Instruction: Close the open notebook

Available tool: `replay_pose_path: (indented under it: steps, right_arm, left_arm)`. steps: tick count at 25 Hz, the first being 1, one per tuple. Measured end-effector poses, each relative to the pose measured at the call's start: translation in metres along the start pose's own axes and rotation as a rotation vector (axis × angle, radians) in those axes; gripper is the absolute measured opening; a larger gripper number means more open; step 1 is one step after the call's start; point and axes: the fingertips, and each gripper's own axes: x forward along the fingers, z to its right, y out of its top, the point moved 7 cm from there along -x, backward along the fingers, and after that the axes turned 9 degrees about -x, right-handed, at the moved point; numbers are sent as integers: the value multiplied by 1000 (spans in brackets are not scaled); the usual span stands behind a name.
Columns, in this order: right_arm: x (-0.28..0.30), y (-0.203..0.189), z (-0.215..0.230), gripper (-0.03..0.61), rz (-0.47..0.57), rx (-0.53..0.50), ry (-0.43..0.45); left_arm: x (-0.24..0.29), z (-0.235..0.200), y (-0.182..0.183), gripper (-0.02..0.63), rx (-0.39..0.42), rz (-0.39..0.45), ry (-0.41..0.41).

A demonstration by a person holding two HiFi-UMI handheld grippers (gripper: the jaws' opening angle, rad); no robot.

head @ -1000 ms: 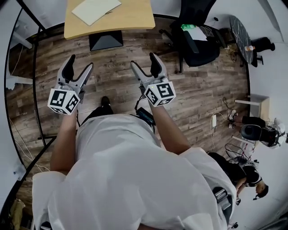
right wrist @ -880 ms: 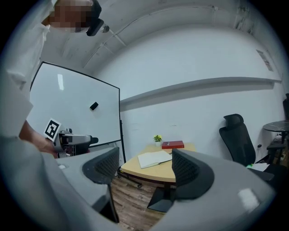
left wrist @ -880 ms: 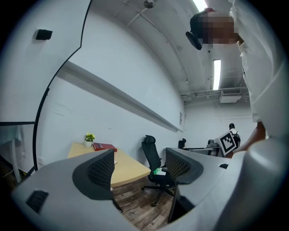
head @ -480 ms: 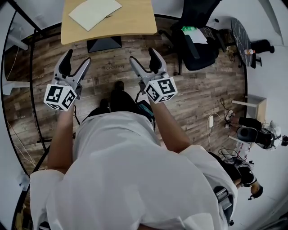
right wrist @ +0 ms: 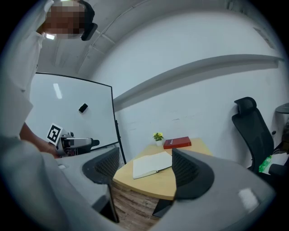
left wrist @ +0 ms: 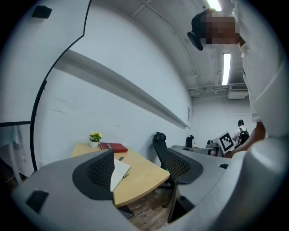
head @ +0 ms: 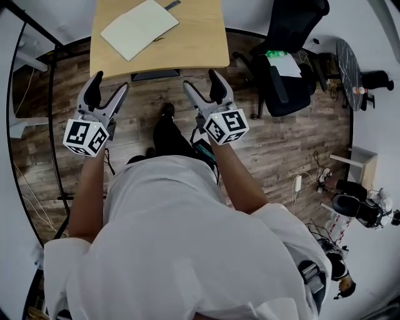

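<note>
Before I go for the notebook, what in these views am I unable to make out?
Left gripper view: a jaw covers most of the notebook.
Head view: the dark item beyond the notebook is cut off by the top edge.
Right gripper view: the red book has cover print too small to read.
All views: any writing on the notebook's pages is too small to tell.

A light wooden worktop (head: 200,37) stands on a dark plank floor (head: 281,137), close to a white wall. At its far edge a red book (right wrist: 177,142) lies just beside a small potted plant (right wrist: 157,136) with yellow-green leaves. A black office chair (head: 284,69) stands to the right of the worktop, and a whiteboard (right wrist: 67,113) stands to its left.
</note>
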Motion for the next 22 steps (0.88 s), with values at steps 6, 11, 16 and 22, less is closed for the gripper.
replay_pose_path:
  steps: [6, 11, 16, 22]
  right_arm:
    - [58, 8, 45, 369, -3, 38, 40]
    - [99, 11, 81, 368, -17, 76, 103]
    - [133, 7, 109, 367, -16, 159, 158]
    - [168, -11, 135, 365, -33, 360, 214]
  left_arm:
    - [50, -28, 19, 344, -3, -15, 49]
    - [99, -49, 38, 343, -4, -24, 71]
    - [144, -68, 53, 344, 7, -53, 74]
    - [191, -93, 66, 342, -15, -140, 35]
